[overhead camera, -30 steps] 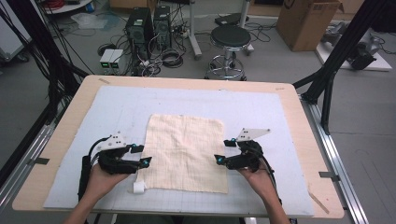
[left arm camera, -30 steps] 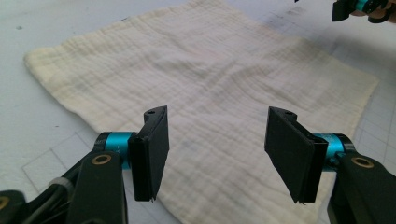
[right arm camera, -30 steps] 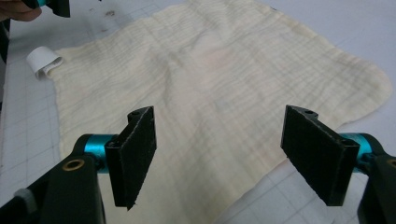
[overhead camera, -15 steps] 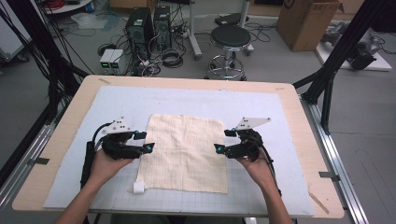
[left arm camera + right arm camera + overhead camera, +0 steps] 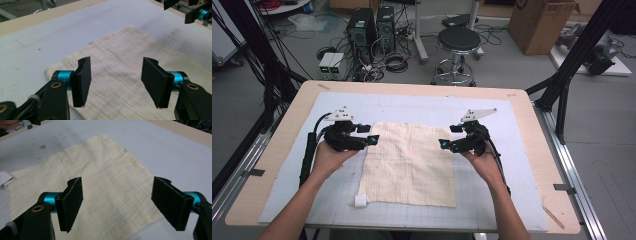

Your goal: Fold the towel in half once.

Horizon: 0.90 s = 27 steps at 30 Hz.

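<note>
Approaching the cream cloth (image 5: 409,162), which lies flat at the middle of the table (image 5: 272,150), looks like the step in hand. Left tongs (image 5: 373,140) hover at its 9 o'clock edge, right tongs (image 5: 443,144) at 3 o'clock, both gaping wide, gripping nothing. Next: lower and pinch the edges.

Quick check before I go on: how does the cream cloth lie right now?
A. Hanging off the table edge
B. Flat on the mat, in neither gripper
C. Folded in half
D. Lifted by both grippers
B. The cloth lies spread flat on the mat; the left gripper and right gripper stand open above it, with nothing between their jaws.
</note>
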Tool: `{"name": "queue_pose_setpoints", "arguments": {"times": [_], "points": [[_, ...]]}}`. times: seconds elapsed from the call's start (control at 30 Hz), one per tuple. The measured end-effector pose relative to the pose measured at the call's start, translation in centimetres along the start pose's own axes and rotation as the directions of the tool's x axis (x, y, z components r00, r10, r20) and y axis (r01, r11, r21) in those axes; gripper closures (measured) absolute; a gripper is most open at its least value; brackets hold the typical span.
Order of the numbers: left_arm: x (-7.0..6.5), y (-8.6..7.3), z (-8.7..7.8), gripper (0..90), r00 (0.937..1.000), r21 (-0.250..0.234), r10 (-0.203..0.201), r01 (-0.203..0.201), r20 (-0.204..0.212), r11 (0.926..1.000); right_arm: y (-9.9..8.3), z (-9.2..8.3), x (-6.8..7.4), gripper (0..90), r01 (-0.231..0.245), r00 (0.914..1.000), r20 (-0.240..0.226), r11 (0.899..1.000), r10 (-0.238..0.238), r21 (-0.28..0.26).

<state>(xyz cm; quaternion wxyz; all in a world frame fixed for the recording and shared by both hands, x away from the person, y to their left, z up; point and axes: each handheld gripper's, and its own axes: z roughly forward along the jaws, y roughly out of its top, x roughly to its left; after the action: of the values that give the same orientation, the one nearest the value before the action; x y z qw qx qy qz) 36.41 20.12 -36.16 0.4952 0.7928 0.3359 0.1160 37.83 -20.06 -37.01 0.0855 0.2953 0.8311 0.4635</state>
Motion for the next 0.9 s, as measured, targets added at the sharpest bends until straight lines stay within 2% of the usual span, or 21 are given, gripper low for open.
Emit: {"name": "queue_pose_setpoints", "arguments": {"times": [0.17,0.27,0.3,0.37,0.4,0.5,0.6,0.7,0.77,0.83,0.9], "points": [[1.2,0.7,0.6,41.9,0.9997,0.01,-0.018,0.018,-0.016,0.9998,0.9,0.2,-1.1,25.3,-0.008,0.9999,0.008,1.0,0.008,0.005],[1.8,1.0,0.9,42.3,0.9989,0.01,-0.029,0.029,-0.036,0.9995,1.3,0.3,-1.8,25.8,-0.015,0.9997,0.021,1.0,0.015,-0.014],[2.2,1.2,1.1,42.5,0.9982,0.007,-0.042,0.042,-0.042,0.9991,1.3,0.3,-1.9,25.8,-0.031,0.9993,0.021,0.999,0.032,-0.015],[2.6,1.4,1.6,42.6,0.9971,0.012,-0.049,0.05,-0.059,0.9987,1.5,0.7,-2.6,26.3,-0.035,0.9987,0.036,0.999,0.036,-0.013],[2.8,1.5,1.8,42.8,0.9969,0.02,-0.038,0.04,-0.069,0.999,1.6,0.8,-2.8,27.0,-0.042,0.9983,0.039,0.999,0.043,-0.012],[3.3,1.4,2.7,44.6,0.9954,0.013,-0.054,0.055,-0.08,0.9984,1.5,1.4,-3.5,31.0,-0.046,0.997,0.062,0.999,0.047,-0.019],[4.1,0.9,3.7,46.2,0.9909,0.012,-0.09,0.092,-0.1,0.9957,1.2,2.2,-4.1,34.8,-0.054,0.9943,0.092,0.999,0.054,-0.005],[4.8,0.2,4.6,47.9,0.9852,0.028,-0.109,0.114,-0.132,0.9931,0.8,3.0,-4.7,38.1,-0.076,0.9912,0.11,0.997,0.074,0.01],[5.1,-0.1,5.2,49.0,0.9804,0.022,-0.122,0.126,-0.155,0.9917,0.4,3.6,-5.1,41.8,-0.084,0.9883,0.13,0.996,0.079,0.028],[5.4,-0.3,5.7,49.9,0.9762,0.009,-0.126,0.129,-0.177,0.9915,0.1,4.2,-5.5,44.8,-0.102,0.9843,0.149,0.994,0.094,0.043],[5.5,-0.5,6.1,50.9,0.9724,0.017,-0.107,0.113,-0.207,0.9935,-0.3,4.7,-5.9,47.2,-0.121,0.9814,0.157,0.991,0.11,0.061]]}}
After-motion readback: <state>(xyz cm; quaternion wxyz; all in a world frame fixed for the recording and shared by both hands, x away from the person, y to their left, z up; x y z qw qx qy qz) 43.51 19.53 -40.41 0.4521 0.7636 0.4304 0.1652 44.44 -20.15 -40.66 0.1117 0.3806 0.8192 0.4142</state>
